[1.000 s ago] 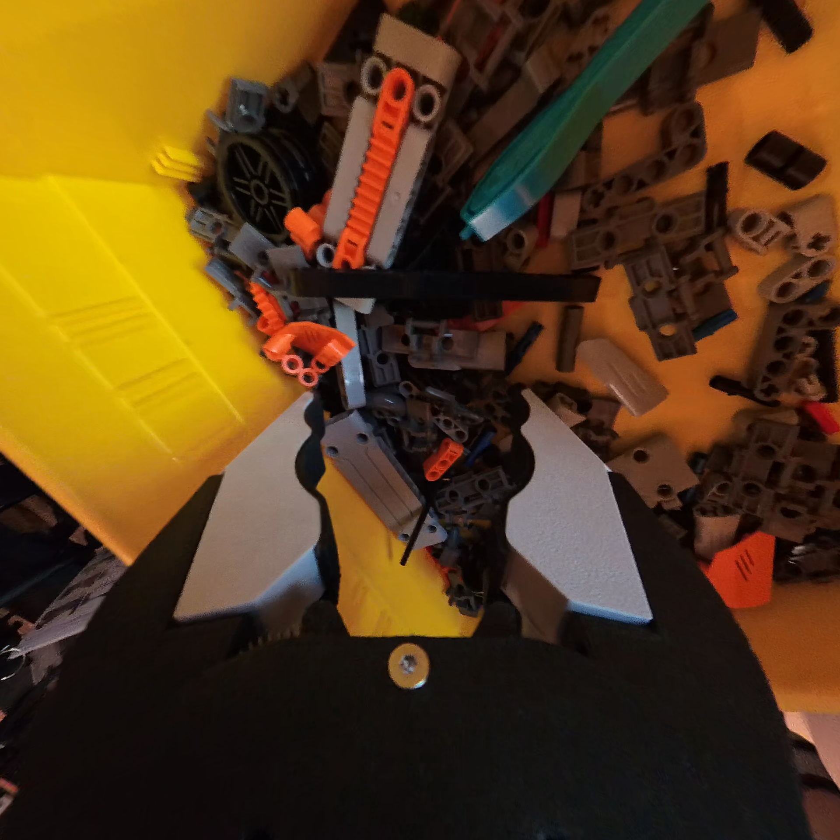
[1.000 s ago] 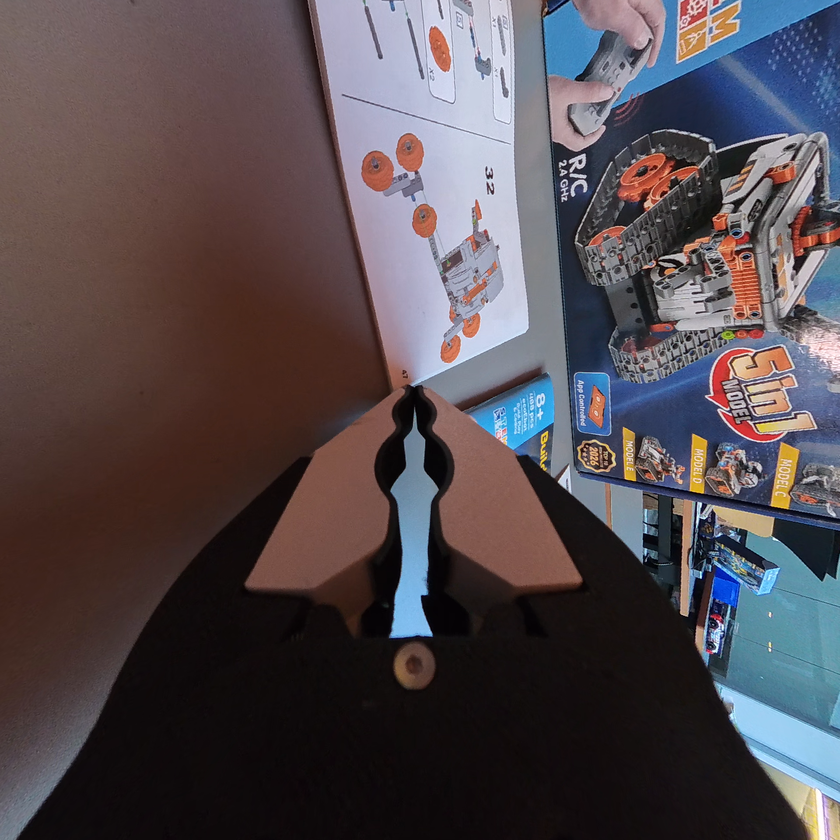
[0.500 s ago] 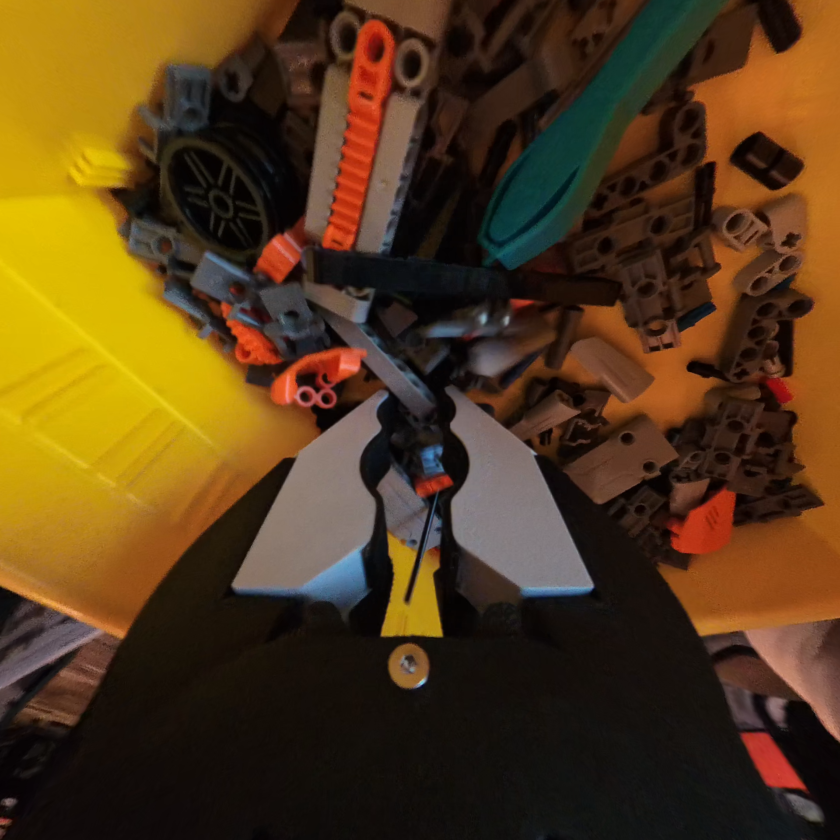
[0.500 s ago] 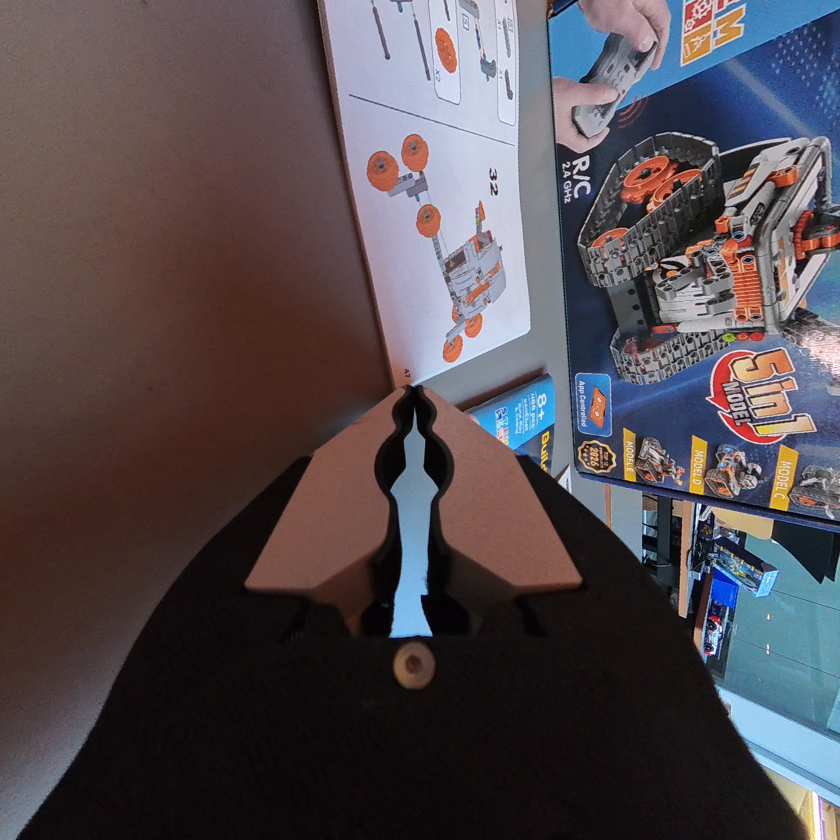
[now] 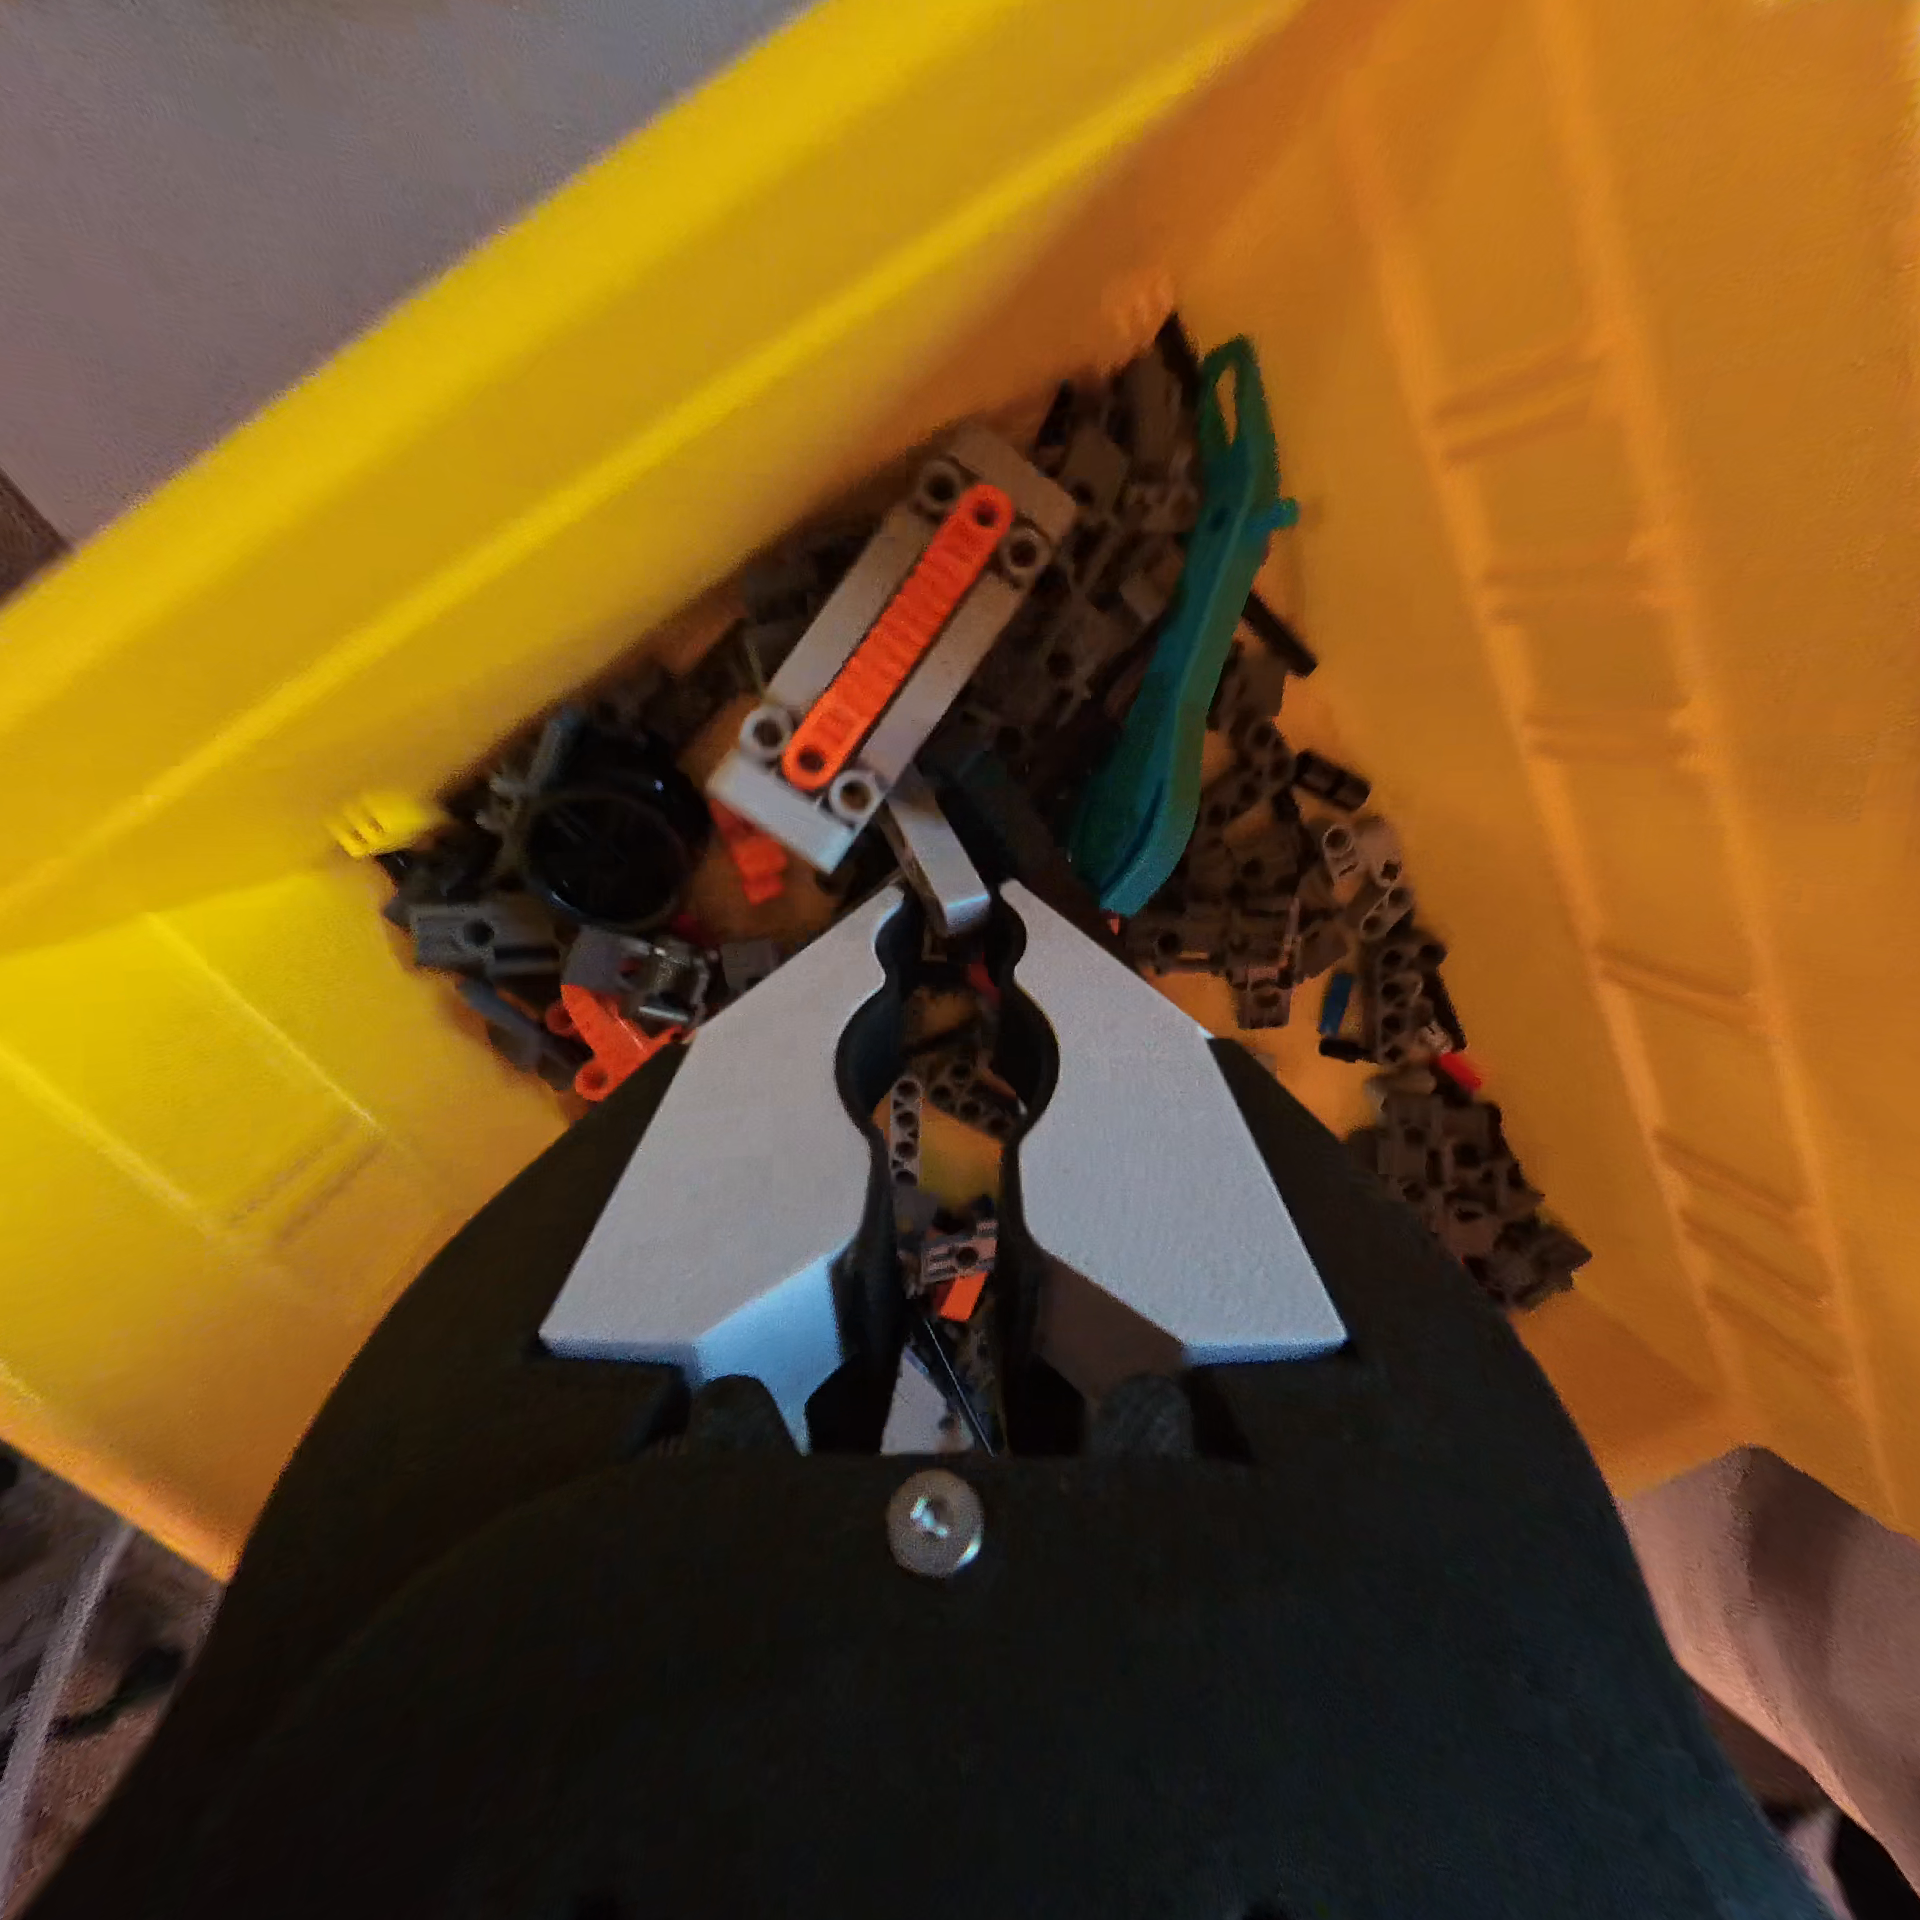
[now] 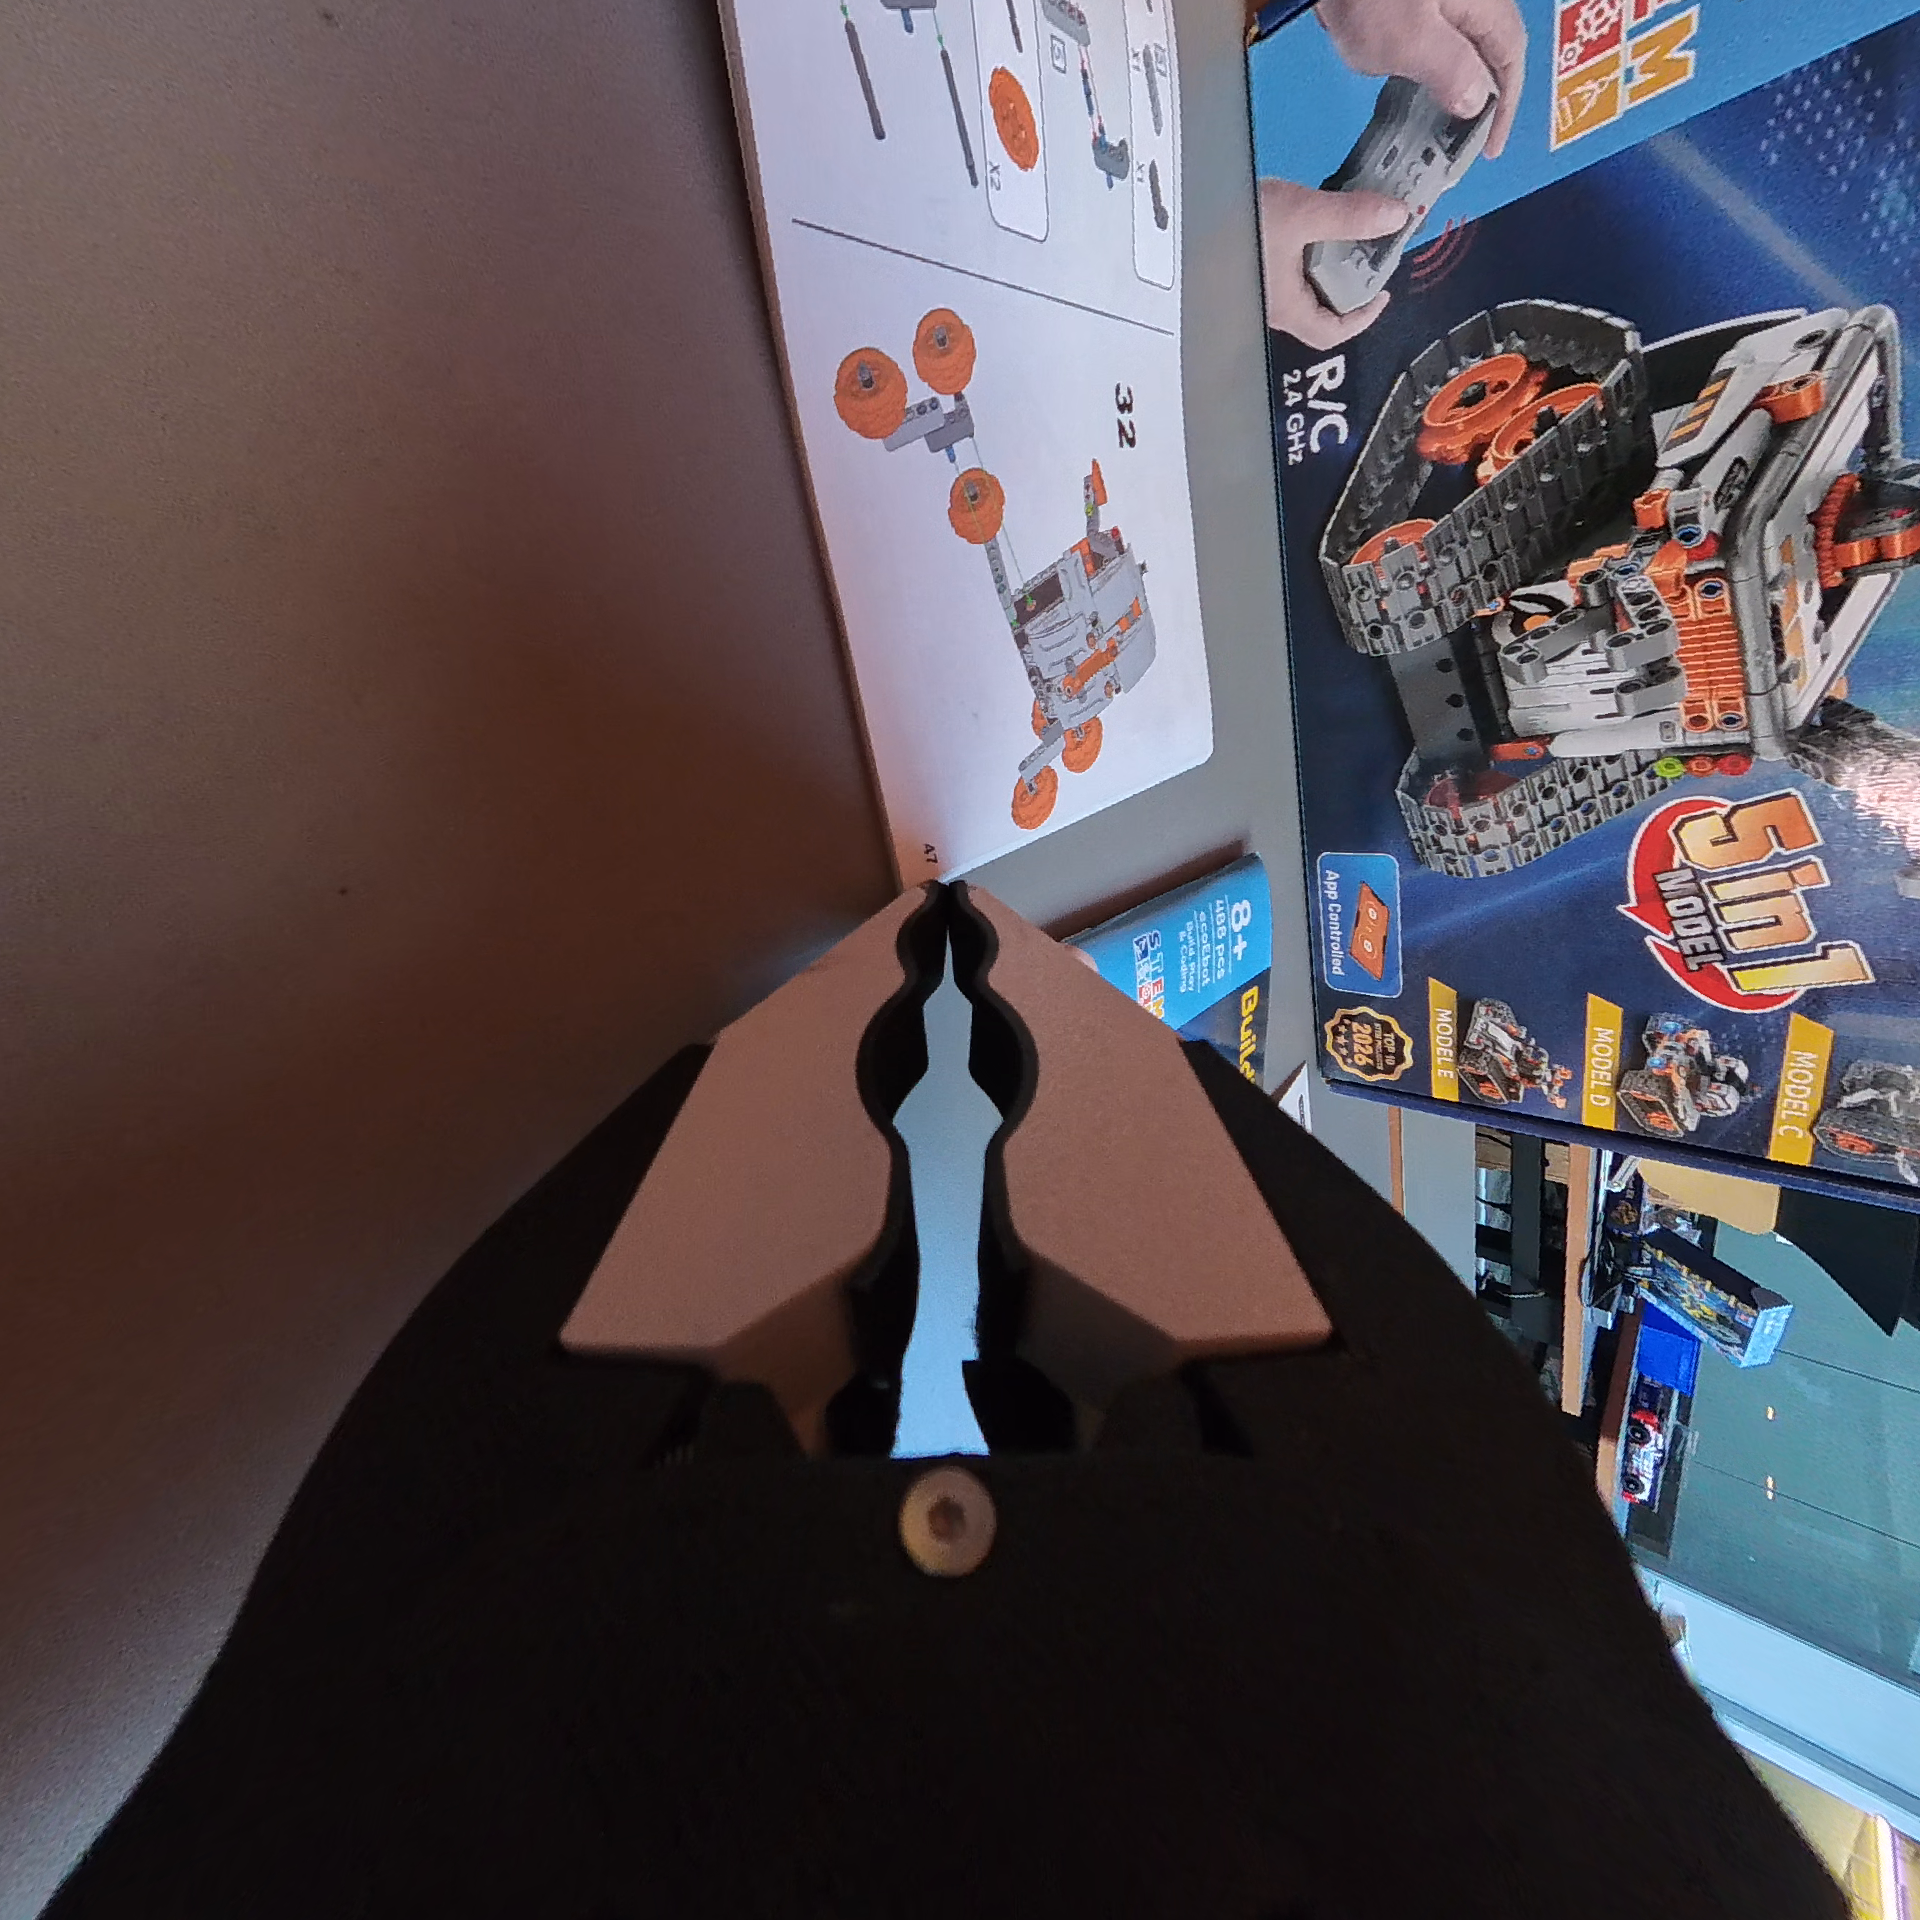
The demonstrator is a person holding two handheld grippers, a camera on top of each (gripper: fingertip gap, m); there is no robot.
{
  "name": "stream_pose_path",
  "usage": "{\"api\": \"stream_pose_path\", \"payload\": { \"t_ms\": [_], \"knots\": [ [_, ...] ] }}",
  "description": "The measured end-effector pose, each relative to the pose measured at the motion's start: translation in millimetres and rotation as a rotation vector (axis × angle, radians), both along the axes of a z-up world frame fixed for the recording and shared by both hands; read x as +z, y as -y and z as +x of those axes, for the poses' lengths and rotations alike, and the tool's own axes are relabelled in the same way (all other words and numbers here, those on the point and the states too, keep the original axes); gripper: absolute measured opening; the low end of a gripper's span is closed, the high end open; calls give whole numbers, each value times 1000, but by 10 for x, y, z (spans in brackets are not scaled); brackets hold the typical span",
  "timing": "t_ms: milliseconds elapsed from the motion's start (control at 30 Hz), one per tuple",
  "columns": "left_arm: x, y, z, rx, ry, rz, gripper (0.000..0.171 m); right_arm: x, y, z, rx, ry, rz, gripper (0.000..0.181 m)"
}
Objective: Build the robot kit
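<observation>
Here the left gripper (image 5: 951,906) pinches a light grey beam (image 5: 940,862) above the yellow bin (image 5: 540,436) (loose parts below); the right gripper (image 6: 945,891), fingertips together and empty, sits beside an instruction page (image 6: 997,436).

Grey tabletop (image 6: 416,520), warm dim light
</observation>
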State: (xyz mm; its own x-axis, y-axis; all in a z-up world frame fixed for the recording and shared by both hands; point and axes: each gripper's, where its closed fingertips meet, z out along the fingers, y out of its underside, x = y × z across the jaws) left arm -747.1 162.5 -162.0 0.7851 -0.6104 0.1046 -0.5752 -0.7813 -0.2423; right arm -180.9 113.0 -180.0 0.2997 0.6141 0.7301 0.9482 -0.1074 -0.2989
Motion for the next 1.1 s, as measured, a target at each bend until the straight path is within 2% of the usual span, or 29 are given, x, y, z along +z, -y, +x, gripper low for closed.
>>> {"api": "stream_pose_path", "payload": {
  "t_ms": [33, 67, 100, 133, 200, 300, 433, 500, 533, 700, 800, 1100],
  "knots": [
    [11, -12, 2, -4, -1, 15, 10, 0, 0, 0, 0, -1, 0, 0],
    [9, -7, -14, -3, -18, 20, 21, 0, 0, 0, 0, -2, 1, 0],
    [2, 5, -32, -1, -39, 24, 41, 0, -1, 0, 0, -2, 0, 0],
    [9, 15, -25, -4, -48, 36, 52, 0, 0, 0, 0, -3, 0, 0],
    [52, 38, 68, -18, -23, 78, 57, 0, -3, 1, 0, -3, 1, 0],
    [21, 173, 184, -32, -19, 50, 88, 0, -7, 1, -2, -7, 0, 0],
    [-115, 103, 14, -91, -254, 161, 98, 0, -7, 1, -2, -1, 1, 0],
    [-55, 108, 56, -125, -242, 202, 56, 0, -5, 1, -1, 3, 2, 0],
    [-44, 117, 46, -131, -245, 206, 49, 0, -4, 1, -1, 2, 2, 0],
    [-107, 156, -51, -96, -232, 164, 38, 0, -3, 1, 0, -2, 0, 0],
    [-92, 172, -79, -78, -196, 151, 24, 0, -4, 1, -1, 0, 1, 0],
    [-7, 94, -168, 12, -108, 150, 15, -1, -8, 2, -1, -1, 2, 0]
  ]
}}
